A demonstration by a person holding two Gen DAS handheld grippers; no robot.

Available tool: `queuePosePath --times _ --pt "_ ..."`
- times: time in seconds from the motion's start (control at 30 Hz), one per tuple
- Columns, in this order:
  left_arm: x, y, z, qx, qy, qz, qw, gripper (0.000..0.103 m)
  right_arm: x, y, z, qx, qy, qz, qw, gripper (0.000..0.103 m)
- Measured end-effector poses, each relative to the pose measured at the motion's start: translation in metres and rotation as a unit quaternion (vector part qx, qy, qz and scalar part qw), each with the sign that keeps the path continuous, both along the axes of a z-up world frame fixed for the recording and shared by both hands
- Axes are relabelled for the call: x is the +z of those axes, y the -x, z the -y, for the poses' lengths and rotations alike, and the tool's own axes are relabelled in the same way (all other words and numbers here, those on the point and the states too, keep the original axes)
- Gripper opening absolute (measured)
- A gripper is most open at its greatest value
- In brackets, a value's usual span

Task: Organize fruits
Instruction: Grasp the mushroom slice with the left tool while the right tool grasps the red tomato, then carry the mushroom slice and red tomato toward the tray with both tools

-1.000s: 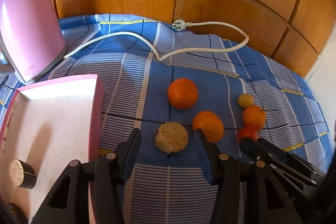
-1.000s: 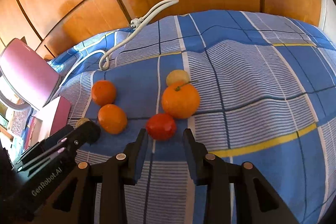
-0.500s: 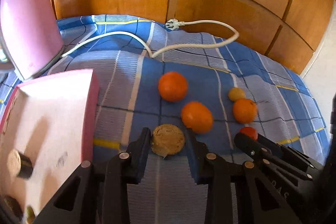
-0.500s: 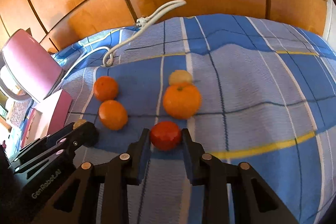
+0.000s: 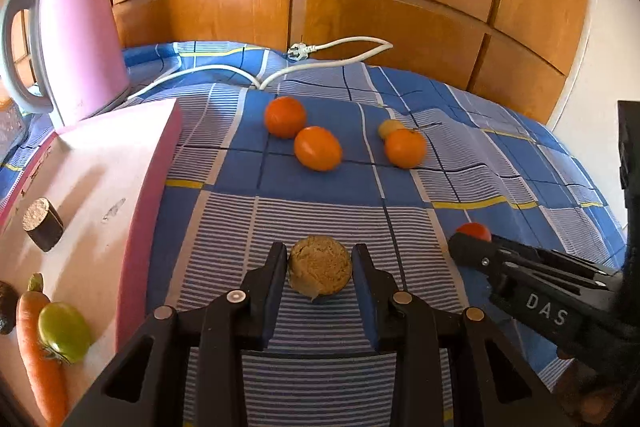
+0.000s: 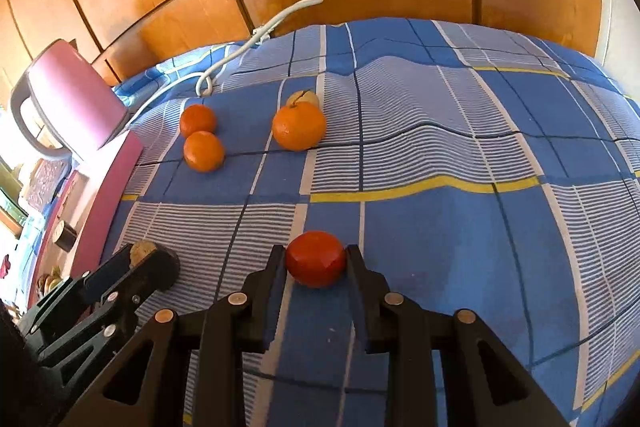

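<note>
My left gripper [image 5: 319, 269] is shut on a rough tan-brown round fruit [image 5: 320, 270], lifted over the blue checked cloth. In the right wrist view my right gripper [image 6: 316, 263] is shut on a red tomato-like fruit [image 6: 316, 264]. The right gripper also shows in the left wrist view at the lower right, with the red fruit [image 5: 474, 231] at its tip. Three oranges [image 5: 285, 117] [image 5: 318, 148] [image 5: 405, 148] and a small yellow fruit [image 5: 391, 127] lie farther back on the cloth.
A pink tray [image 5: 158, 187] stands at the left, holding a brown cylinder [image 5: 43, 230], a carrot [image 5: 40, 355], a green tomato [image 5: 64, 333] and a dark avocado [image 5: 6, 311]. A pink kettle [image 5: 76, 39] and a white power cord [image 5: 340, 57] lie behind. Wooden panels back the scene.
Both grippers closed on their fruits, the left on the tan one and the right on the red one, then drew back toward the near side, away from the oranges.
</note>
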State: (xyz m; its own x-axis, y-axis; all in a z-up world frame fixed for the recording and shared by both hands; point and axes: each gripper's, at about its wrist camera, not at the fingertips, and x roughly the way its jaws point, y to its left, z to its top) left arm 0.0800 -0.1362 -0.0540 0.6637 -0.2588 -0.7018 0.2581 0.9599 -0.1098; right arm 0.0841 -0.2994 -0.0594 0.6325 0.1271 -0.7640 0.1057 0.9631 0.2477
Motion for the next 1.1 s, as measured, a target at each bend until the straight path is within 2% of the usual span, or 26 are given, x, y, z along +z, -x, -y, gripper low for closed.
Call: queuePosePath --times 0.1,0.17,0.3,0.6,0.83,0.97,1.1 --pt "-0.003 -0.006 -0.004 0.001 0.017 -0.012 0.9998 0.035 -0.001 -0.001 0.000 0.003 0.007 0.006 1.000 0.030" --pt "-0.009 -0.009 -0.005 0.002 0.012 -0.031 0.9995 0.035 -0.002 0.000 0.001 0.000 0.004 0.010 1.000 0.030" --pt "-0.011 -0.007 -0.001 0.003 -0.003 -0.025 0.9997 0.034 -0.003 0.000 -0.001 -0.002 0.012 0.013 1.000 0.030" --pt "-0.011 -0.007 -0.009 0.001 0.018 -0.026 0.9995 0.033 -0.006 0.003 0.004 -0.007 -0.004 0.025 1.000 0.030" --pt "-0.009 0.004 -0.004 -0.004 -0.015 -0.015 0.9998 0.033 -0.007 0.002 0.001 -0.005 0.006 0.024 1.000 0.030" --pt "-0.008 0.009 -0.007 -0.003 -0.014 -0.016 0.9998 0.033 -0.007 0.002 0.002 -0.004 0.004 0.023 1.000 0.030" --pt "-0.006 0.017 -0.012 -0.004 -0.015 -0.016 0.9997 0.033 -0.006 0.003 -0.005 0.001 0.028 0.021 0.999 0.030"
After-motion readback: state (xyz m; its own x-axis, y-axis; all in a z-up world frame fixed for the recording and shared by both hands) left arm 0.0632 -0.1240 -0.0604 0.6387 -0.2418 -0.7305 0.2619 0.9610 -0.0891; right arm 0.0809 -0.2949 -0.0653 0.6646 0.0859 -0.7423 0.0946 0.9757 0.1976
